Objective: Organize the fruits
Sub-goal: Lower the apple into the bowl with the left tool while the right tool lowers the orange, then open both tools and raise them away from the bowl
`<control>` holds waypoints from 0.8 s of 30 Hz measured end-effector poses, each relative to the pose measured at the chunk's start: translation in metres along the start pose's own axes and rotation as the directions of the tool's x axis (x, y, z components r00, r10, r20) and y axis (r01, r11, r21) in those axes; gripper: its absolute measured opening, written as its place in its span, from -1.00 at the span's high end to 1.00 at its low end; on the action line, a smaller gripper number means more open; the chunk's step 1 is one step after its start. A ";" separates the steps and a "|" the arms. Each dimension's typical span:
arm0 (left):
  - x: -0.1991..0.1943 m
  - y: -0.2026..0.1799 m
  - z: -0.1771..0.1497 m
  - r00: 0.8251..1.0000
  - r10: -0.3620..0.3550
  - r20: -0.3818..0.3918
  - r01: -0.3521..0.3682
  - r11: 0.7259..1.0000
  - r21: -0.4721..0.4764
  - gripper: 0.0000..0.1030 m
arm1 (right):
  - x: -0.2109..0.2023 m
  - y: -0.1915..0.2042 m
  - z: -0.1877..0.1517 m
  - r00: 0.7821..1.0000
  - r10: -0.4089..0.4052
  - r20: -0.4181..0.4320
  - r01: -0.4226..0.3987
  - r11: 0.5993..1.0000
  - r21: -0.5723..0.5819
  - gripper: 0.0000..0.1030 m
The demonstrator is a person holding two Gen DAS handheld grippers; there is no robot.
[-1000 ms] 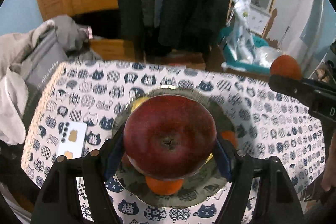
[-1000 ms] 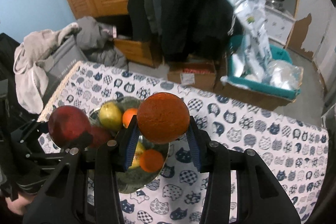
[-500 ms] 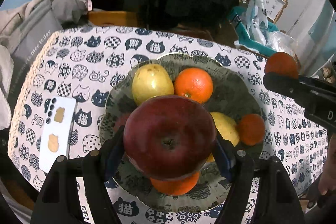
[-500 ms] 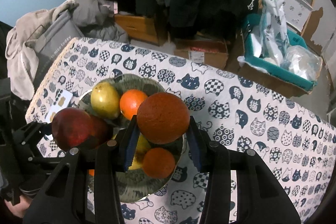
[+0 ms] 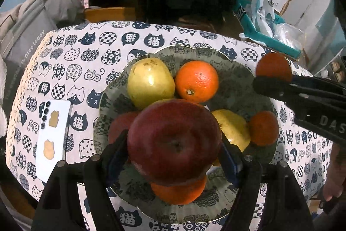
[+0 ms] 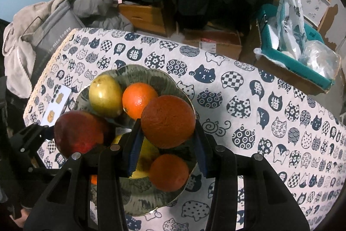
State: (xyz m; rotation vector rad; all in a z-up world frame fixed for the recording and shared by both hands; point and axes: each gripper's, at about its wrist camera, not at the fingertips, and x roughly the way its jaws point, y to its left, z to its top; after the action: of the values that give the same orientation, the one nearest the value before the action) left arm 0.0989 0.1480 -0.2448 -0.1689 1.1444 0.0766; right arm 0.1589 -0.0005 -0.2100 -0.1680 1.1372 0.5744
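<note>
Fruit: apple (image 5: 174,142) between left gripper (image 5: 173,157) pads, jaws just been opening, contact unclear. Orange (image 6: 168,121) pinched by right gripper (image 6: 167,145). Both directly over bowl (image 5: 235,70) on tabletop (image 6: 248,101), presumably for release among fruit already inside.

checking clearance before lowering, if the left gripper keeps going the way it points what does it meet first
Probably the fruit in the bowl. The left gripper carries a red apple right above an orange and a second red apple; the carried apple would likely touch those first. Depth is unclear.
</note>
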 end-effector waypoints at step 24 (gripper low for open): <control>-0.042 0.011 0.003 0.998 -0.019 0.066 0.023 0.998 -0.058 -0.71 | -0.004 0.001 0.004 1.000 0.021 0.009 -0.021 1.000 0.017 -0.11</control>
State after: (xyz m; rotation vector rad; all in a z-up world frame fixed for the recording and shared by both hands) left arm 0.0823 0.1605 -0.2067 -0.2289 1.0750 0.0964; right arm 0.1607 0.0002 -0.2044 -0.1393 1.1364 0.5834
